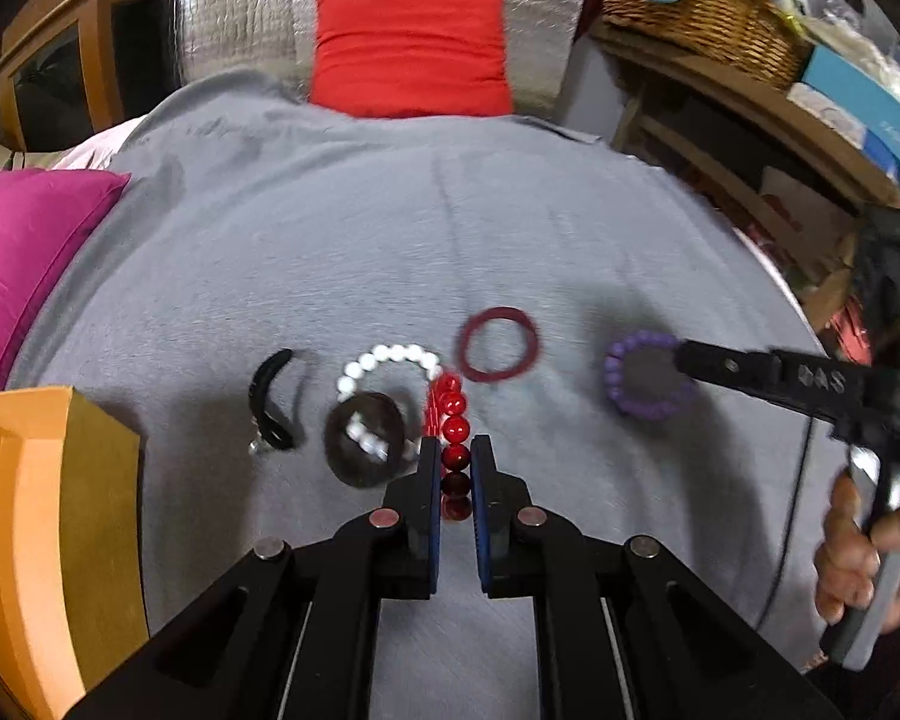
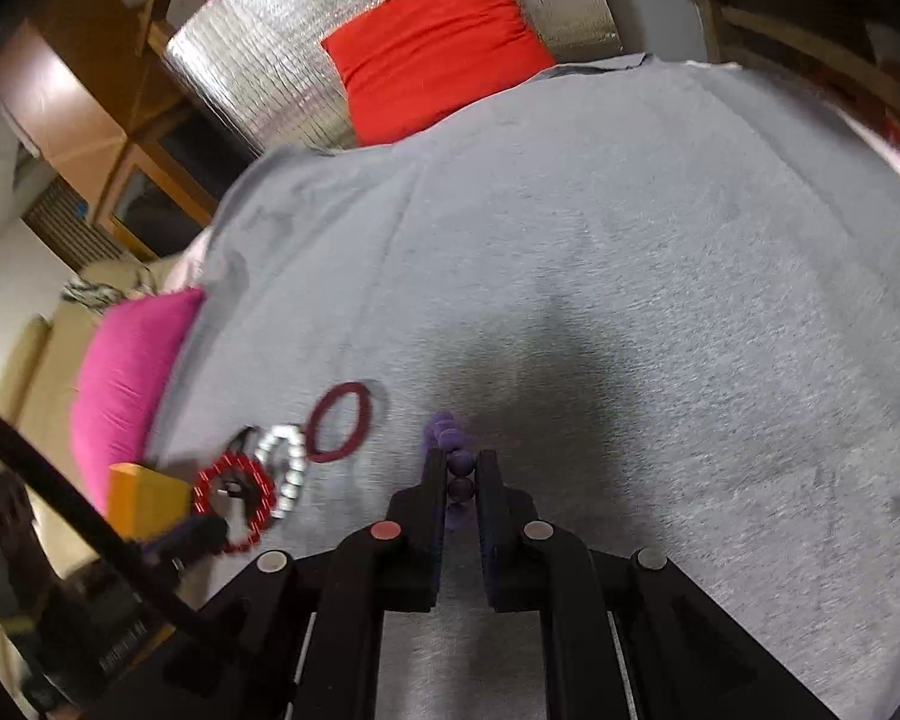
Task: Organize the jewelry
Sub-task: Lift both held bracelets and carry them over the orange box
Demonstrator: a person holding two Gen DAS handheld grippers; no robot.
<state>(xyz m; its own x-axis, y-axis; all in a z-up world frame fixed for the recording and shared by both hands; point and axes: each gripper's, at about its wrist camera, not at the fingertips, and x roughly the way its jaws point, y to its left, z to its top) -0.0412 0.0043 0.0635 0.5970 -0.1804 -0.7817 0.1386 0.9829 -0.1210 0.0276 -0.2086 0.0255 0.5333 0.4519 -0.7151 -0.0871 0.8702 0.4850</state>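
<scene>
My left gripper (image 1: 455,450) is shut on a red bead bracelet (image 1: 453,420), held edge-on above the grey cloth; it also shows in the right wrist view (image 2: 234,501). My right gripper (image 2: 461,462) is shut on a purple bead bracelet (image 2: 453,450), which also shows at the right of the left wrist view (image 1: 615,378). On the cloth lie a white bead bracelet (image 1: 390,360), a dark red bangle (image 1: 498,345), a dark brown ring-shaped bangle (image 1: 360,438) and a black curved piece (image 1: 270,402). An orange box (image 1: 42,516) stands at the left.
The grey cloth (image 1: 390,228) covers the work surface. A magenta cushion (image 1: 24,252) lies at the left, a red cushion (image 1: 408,51) at the back. A wicker basket (image 1: 702,6) and cluttered shelves stand at the right.
</scene>
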